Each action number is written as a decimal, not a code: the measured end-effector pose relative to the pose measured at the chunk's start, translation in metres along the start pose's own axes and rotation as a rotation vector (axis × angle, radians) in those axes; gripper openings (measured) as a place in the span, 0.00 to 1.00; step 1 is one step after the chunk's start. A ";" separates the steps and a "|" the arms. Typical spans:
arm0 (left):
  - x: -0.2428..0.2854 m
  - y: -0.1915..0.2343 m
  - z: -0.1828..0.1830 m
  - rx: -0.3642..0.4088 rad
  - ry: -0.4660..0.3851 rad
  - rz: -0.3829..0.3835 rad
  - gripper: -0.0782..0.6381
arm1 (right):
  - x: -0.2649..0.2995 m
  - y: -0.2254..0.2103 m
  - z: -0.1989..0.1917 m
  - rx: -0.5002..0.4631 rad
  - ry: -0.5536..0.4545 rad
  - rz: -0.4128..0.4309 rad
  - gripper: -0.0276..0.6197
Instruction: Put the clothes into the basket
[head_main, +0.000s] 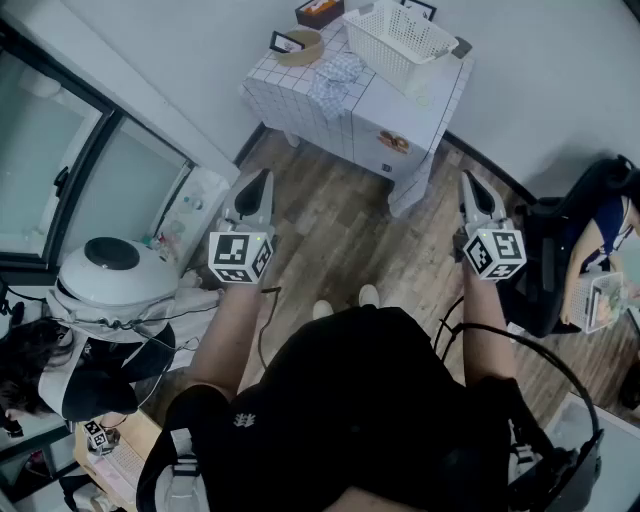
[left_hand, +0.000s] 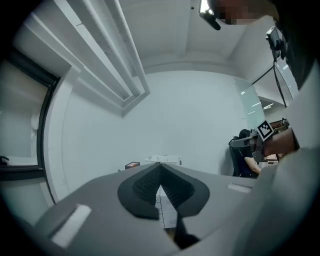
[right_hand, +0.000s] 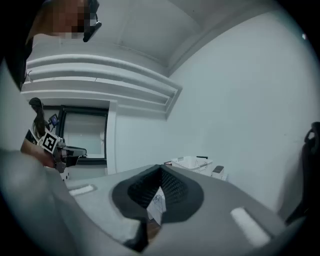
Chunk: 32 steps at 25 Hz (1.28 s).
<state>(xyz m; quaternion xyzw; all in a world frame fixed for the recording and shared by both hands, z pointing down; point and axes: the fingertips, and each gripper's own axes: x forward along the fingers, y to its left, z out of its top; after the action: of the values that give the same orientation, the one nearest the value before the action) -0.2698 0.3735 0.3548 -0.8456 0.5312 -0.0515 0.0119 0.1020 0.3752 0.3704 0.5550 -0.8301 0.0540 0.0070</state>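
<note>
Clothes (head_main: 336, 78) lay crumpled on the checked table (head_main: 400, 115), just beside the white basket (head_main: 400, 40) and not in it. The left gripper (head_main: 260, 185) and the right gripper (head_main: 470, 188) were both clenched on nothing, well short of the table.

A small bench (head_main: 385, 100), covered by a white tablecloth with a thin grid pattern (head_main: 290, 105) that hangs down its sides, stands on a wood-plank floor (head_main: 340, 240) against the white wall. On its top, a white plastic lattice basket (head_main: 400, 38) occupies the right half, tilted, with crumpled blue-and-white checked clothes (head_main: 335, 78) lying just beside it toward the front edge. A round tan wooden bowl (head_main: 303, 50) sits at the left corner, and a dark rectangular box with orange contents (head_main: 320, 12) stands behind it by the wall.
</note>
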 end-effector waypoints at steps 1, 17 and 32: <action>0.004 -0.001 0.000 -0.002 -0.001 0.000 0.12 | 0.001 -0.003 0.002 0.006 -0.007 -0.003 0.05; 0.051 -0.044 0.004 0.002 -0.005 0.061 0.12 | 0.013 -0.073 0.006 0.020 -0.016 0.018 0.05; 0.132 -0.052 -0.012 0.011 0.031 0.013 0.12 | 0.040 -0.137 -0.012 0.021 0.015 -0.110 0.05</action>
<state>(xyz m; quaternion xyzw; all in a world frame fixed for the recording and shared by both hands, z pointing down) -0.1678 0.2772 0.3805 -0.8412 0.5364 -0.0676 0.0086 0.2124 0.2878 0.3964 0.5993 -0.7977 0.0664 0.0100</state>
